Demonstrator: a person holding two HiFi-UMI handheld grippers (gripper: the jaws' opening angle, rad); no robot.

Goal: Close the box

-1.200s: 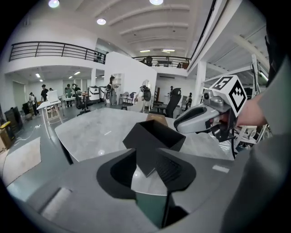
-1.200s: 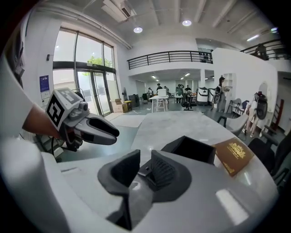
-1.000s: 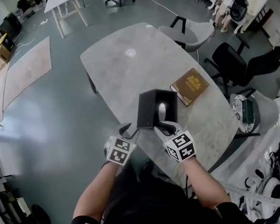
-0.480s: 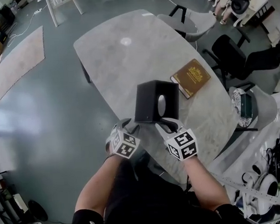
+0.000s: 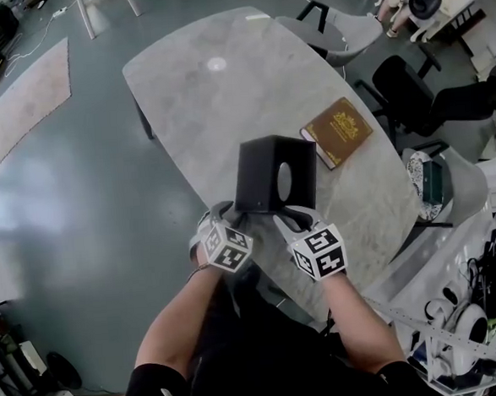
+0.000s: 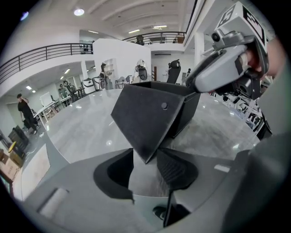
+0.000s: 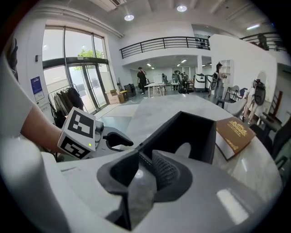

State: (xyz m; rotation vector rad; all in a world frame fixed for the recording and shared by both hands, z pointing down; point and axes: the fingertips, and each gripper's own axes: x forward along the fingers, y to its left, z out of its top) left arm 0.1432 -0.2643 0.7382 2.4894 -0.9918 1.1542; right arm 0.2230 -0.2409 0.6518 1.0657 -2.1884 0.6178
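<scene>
A black box (image 5: 267,170) lies on the grey table (image 5: 216,110) near its front edge, open, with a dark flap (image 6: 150,116) hanging toward me. My left gripper (image 5: 223,210) is at the box's near left corner. In the left gripper view its jaws (image 6: 145,166) are closing with the flap's pointed corner dipping between them, and the pads do not press on it. My right gripper (image 5: 287,218) is at the box's near edge. In the right gripper view it (image 7: 144,168) is shut on a thin edge of the box (image 7: 191,132).
A brown book (image 5: 337,143) lies on the table just right of the box. A grey chair (image 5: 338,38) and a black chair (image 5: 410,97) stand along the table's far right side. The table's front edge runs just under both grippers.
My left gripper has moved up and in to the box's near left corner. The right gripper has stayed on the box's near edge.
</scene>
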